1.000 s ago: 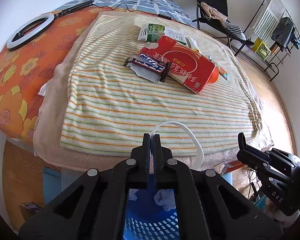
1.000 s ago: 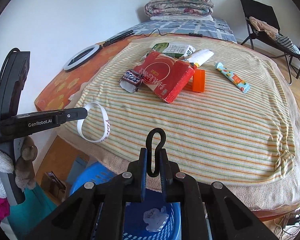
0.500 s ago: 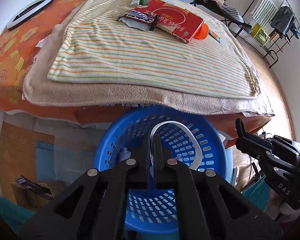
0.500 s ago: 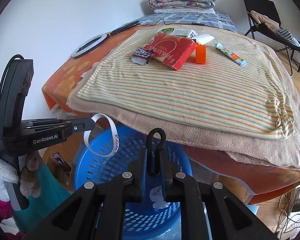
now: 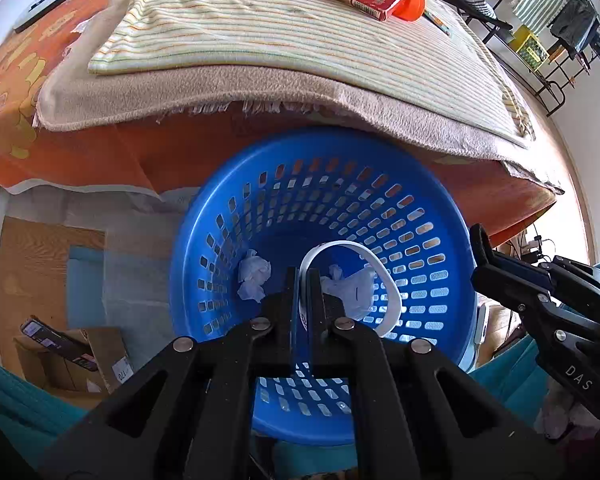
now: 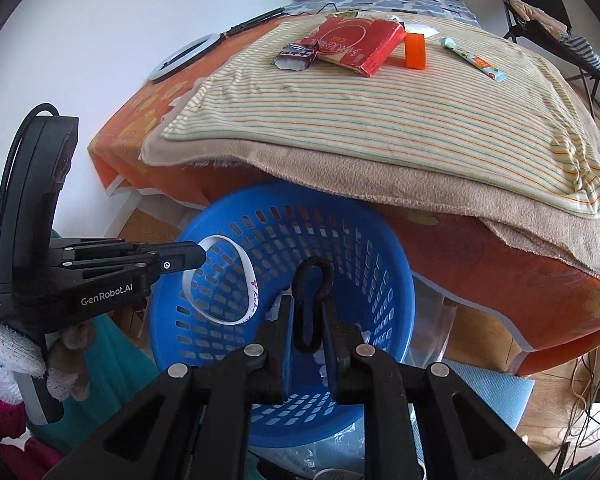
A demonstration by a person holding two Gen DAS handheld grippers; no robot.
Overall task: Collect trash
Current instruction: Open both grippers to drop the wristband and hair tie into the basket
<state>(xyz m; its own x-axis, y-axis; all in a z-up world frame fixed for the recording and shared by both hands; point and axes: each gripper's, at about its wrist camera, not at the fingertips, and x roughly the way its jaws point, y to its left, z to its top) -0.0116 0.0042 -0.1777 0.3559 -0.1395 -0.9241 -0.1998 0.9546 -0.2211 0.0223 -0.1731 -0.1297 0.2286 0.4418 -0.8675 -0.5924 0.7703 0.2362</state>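
A blue perforated basket (image 5: 204,216) stands on the floor against the bed, with crumpled white tissues (image 5: 254,276) in its bottom. My left gripper (image 5: 304,276) hangs over the basket's opening, shut on a white wristband (image 5: 384,280) that loops out to the right of the fingers. In the right wrist view the same wristband (image 6: 248,276) dangles from the left gripper (image 6: 196,256) above the basket (image 6: 400,264). My right gripper (image 6: 308,304) is also over the basket; its jaws are opening with a black elastic loop (image 6: 324,272) still upright between them.
On the striped blanket (image 6: 380,120) lie a red box (image 6: 360,44), a candy wrapper (image 6: 296,54), an orange bottle (image 6: 415,51) and a tube (image 6: 472,58). A ring light (image 6: 184,56) lies at the bed's left. A cardboard box (image 5: 80,356) sits on the floor left of the basket.
Both grippers have come back from over the bed and sunk toward the blue basket, each carrying its item. The gap between the right fingers has widened slightly.
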